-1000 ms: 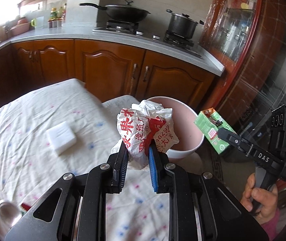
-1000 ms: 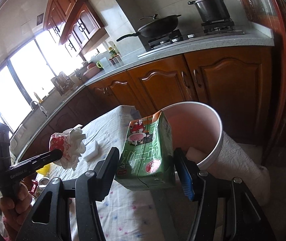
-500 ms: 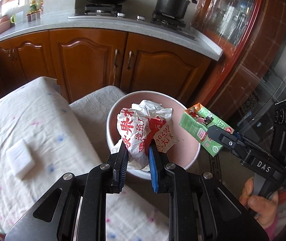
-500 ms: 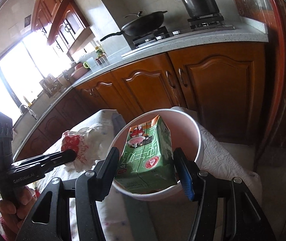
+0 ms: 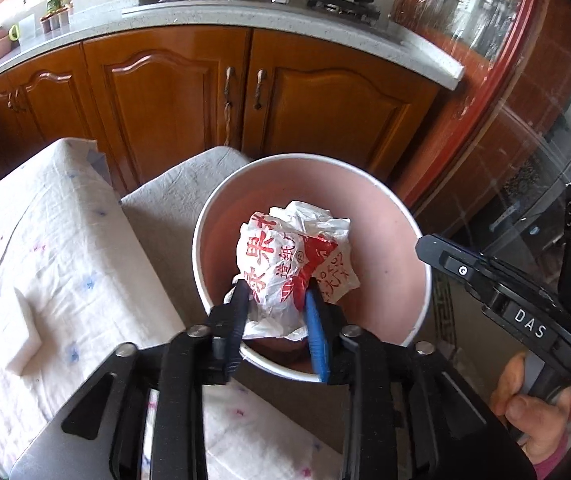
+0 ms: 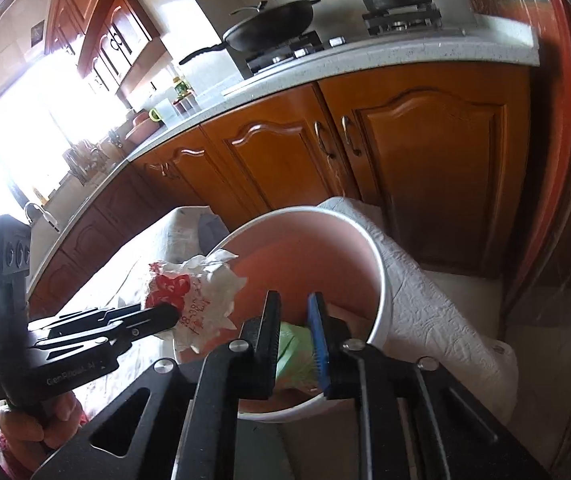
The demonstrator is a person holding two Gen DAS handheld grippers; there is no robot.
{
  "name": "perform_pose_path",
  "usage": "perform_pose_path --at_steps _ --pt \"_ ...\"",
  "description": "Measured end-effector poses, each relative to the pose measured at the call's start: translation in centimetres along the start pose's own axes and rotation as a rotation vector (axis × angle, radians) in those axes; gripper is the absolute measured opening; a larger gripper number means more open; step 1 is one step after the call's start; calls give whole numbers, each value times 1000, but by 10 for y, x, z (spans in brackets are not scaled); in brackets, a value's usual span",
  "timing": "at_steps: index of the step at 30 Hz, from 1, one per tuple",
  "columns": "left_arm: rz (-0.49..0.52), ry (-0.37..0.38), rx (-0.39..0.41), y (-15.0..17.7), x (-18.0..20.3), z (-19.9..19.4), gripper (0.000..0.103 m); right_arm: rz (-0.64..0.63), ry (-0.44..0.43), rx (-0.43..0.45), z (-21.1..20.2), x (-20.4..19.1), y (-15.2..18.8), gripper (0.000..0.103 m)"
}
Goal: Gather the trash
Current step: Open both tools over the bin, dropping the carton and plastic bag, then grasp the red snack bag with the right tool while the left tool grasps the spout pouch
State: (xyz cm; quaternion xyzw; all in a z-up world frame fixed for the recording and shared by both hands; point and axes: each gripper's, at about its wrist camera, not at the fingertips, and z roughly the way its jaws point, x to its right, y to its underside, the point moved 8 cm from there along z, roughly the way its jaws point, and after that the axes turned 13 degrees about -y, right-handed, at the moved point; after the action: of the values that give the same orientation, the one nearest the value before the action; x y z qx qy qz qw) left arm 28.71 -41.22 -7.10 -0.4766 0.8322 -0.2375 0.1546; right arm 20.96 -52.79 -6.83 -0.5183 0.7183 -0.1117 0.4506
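Left hand-held gripper (image 5: 275,312) clamps the crumpled plastic bag (image 5: 291,258) above the pink bin (image 5: 405,216); right hand-held gripper (image 6: 293,328) is nearly closed on nothing, the green carton (image 6: 295,354) lying inside. Released near the rim, the light bag could catch and spill onto the bench (image 5: 45,248).

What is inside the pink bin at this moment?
A green carton lies low inside the pink bin, seen between the right gripper fingers. The crumpled plastic bag, held by the left gripper, hangs over the opening. The bin's bottom is mostly covered.
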Motion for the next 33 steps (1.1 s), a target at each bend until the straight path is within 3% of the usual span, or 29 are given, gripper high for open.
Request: perform_pose_path --at_steps 1,3,6,10,18,24,33 --pt "-3 5 1 0 0 0 43 1 3 -3 1 1 1 18" --pt "-13 1 7 1 -2 -2 52 7 -5 -1 1 1 3 18" --pt "-35 9 15 2 -8 -6 52 11 -11 4 -1 -1 2 19" --pt "-67 19 34 5 -18 -18 53 14 -25 16 -6 -7 3 43" --pt "-159 21 102 26 -52 -59 53 -2 -68 40 -16 -35 14 65" --pt "-223 -1 126 49 -83 -84 54 -18 -114 40 -16 -63 24 74" --pt "-287 -31 166 90 -125 -122 54 -54 -188 4 -5 -109 47 75"
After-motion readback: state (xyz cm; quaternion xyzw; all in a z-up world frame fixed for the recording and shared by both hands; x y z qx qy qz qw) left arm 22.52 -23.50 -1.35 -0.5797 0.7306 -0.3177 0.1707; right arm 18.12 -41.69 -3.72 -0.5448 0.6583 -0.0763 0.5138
